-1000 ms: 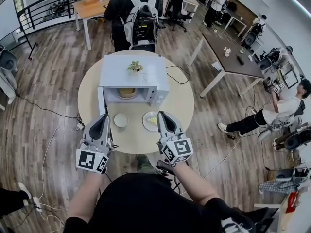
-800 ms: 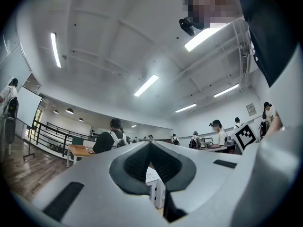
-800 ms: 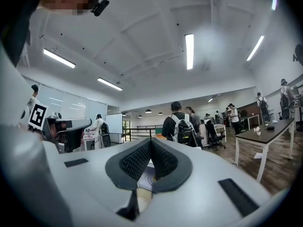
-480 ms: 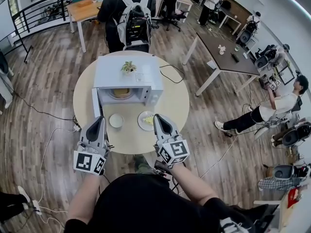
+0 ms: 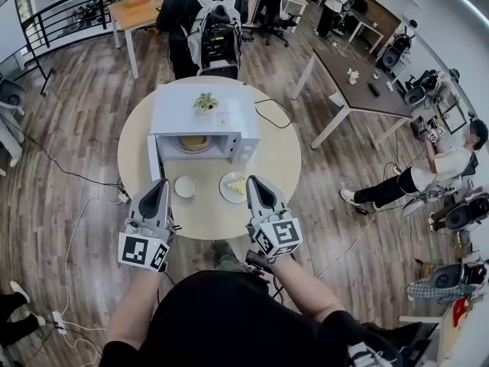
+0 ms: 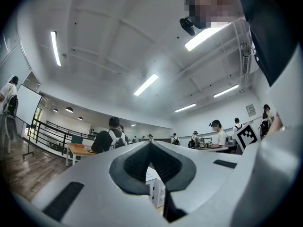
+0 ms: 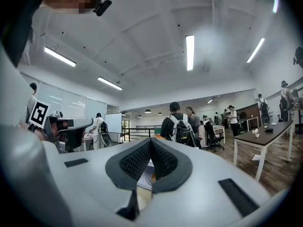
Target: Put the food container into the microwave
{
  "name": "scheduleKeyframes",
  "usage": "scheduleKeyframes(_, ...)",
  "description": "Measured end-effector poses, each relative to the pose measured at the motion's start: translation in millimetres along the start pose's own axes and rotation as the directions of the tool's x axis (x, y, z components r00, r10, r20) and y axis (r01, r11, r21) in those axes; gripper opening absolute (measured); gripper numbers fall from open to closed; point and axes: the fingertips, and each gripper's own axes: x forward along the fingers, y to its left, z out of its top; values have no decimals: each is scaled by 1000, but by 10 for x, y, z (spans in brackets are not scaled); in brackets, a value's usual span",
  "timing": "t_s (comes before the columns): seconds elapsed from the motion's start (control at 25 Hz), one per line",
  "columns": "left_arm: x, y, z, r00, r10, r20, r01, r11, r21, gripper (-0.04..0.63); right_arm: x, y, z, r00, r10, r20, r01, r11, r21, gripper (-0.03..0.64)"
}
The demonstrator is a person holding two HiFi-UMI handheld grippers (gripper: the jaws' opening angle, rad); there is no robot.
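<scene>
Left tongs (image 5: pixel 161 184) and right tongs (image 5: pixel 251 180) both closed, empty, over near tabletop (image 5: pixel 210 222) edge. Food container (image 5: pixel 231 188) sits before open microwave (image 5: pixel 200 113), by my right tip. I'd open right wide, grip rim, keep level.

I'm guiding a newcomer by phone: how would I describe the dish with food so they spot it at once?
On the round table, just in front of the white microwave with its door open, two round white dishes lie side by side. The food dish is the right-hand one, larger and holding something yellow, while the left dish is smaller and looks plain.
</scene>
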Motion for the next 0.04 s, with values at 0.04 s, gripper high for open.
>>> scheduleKeyframes(0.04, -1, 0, -12, 1000, -1, -2, 1, 1000, -1, 18, -4, 0, -4, 1000, -1, 0, 1, 1000, -2, 14)
